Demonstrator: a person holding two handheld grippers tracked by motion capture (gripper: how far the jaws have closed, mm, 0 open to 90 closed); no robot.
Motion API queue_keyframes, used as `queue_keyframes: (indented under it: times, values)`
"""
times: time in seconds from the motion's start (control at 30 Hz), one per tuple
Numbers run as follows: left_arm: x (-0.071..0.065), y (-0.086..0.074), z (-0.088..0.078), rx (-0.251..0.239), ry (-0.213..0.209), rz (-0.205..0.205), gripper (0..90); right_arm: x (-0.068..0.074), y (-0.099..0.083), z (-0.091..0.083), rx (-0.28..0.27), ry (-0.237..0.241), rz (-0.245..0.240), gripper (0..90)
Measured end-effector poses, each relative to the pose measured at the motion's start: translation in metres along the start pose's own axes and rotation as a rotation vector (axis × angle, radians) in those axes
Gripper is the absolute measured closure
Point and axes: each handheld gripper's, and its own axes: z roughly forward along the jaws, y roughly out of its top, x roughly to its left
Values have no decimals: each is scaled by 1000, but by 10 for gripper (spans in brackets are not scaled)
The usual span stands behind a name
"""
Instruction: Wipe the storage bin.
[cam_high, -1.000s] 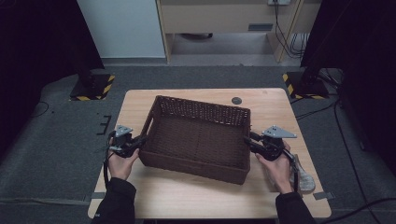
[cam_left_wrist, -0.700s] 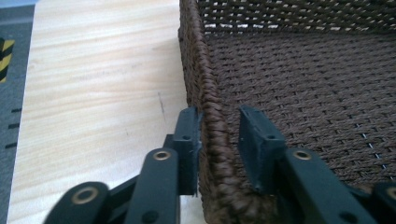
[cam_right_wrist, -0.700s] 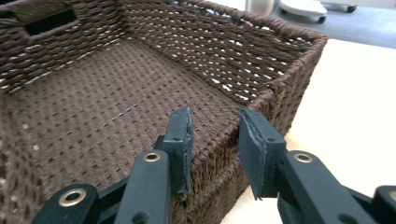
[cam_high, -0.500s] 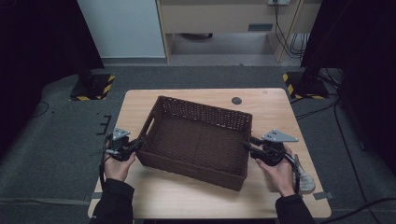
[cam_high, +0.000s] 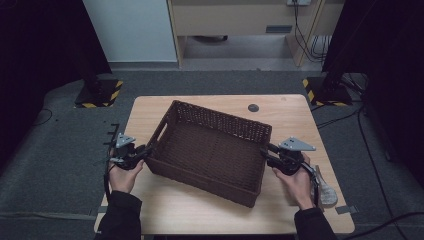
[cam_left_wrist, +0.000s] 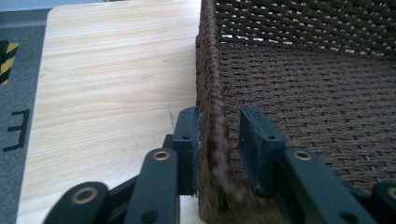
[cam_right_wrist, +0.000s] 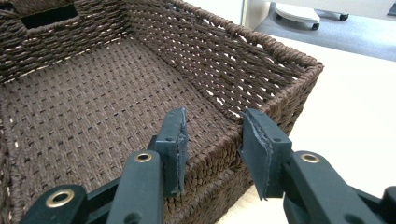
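A dark brown woven basket (cam_high: 220, 117) lies slanted on the wooden table (cam_high: 170, 210) and is empty inside. My left gripper (cam_high: 146, 150) straddles its left end wall (cam_left_wrist: 212, 93). Its jaws have just been opening: the outer pad (cam_left_wrist: 187, 135) lies against the weave, while the inner pad (cam_left_wrist: 259, 140) stands off it. My right gripper (cam_high: 265, 151) straddles the rim (cam_right_wrist: 280, 51) at the basket's right end near a corner. Its jaws have just been closing, with the rim between the pads (cam_right_wrist: 173, 140) and gaps still showing.
A small dark round cap (cam_high: 253, 107) sits in the tabletop behind the basket. A pale object (cam_high: 326, 191) lies by the right hand near the table's edge. Stand bases with yellow-black stripes (cam_high: 97, 95) (cam_high: 325, 90) flank the table on the floor.
The basket's near side has shifted slightly toward the person. The right hand came a little nearer with it, and the left gripper's jaws now stand wider on the wall.
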Motion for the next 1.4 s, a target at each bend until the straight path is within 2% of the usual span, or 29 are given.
queue_keyframes:
  times: [0.13,0.2,0.33,0.4,0.43,0.47,0.53,0.6,0.67,0.87,0.93,0.97,1.03,1.13,1.23,1.3,1.4]
  values:
    - [-3,-1,-11,-9,13,-8,644,7,-2,-9,15,15,4,600]
    - [-6,0,-10,-5,40,11,625,10,-3,-12,23,23,12,597]
    - [-7,0,-6,-10,62,7,654,8,-2,-16,34,56,17,588]
    - [-6,0,-4,-11,62,9,674,5,-1,-15,2,42,6,552]
    - [-5,1,-3,-7,91,27,716,3,1,-14,-10,32,-2,549]
    - [-5,1,-1,-11,89,21,770,2,2,-13,-21,21,-10,542]
    - [-4,2,2,-8,83,17,774,-1,4,-9,-40,6,-20,537]
    - [-3,4,4,-9,89,28,776,-4,4,-4,-32,-10,-24,536]
    - [-1,5,8,-20,84,22,774,-6,2,0,-12,-22,-32,540]
    - [5,5,10,-48,58,-15,760,-4,0,-2,-4,-21,-2,555]
    - [6,4,4,-50,46,-48,717,-1,-1,-4,-1,-22,4,554]
    - [5,4,1,-52,47,-60,695,-1,-2,-5,0,-21,3,553]
    - [2,3,-7,-52,65,-55,652,2,-3,-8,0,-15,11,550]
    - [-8,1,-17,-33,52,-47,629,6,-6,-12,0,-9,19,547]
    - [-18,1,-16,-21,42,-39,608,11,-7,-16,7,-5,25,542]
    - [-21,1,-13,-31,64,-20,617,12,-7,-18,10,3,19,538]
    - [-17,1,-11,-44,44,-44,614,10,-4,-20,14,23,-2,553]
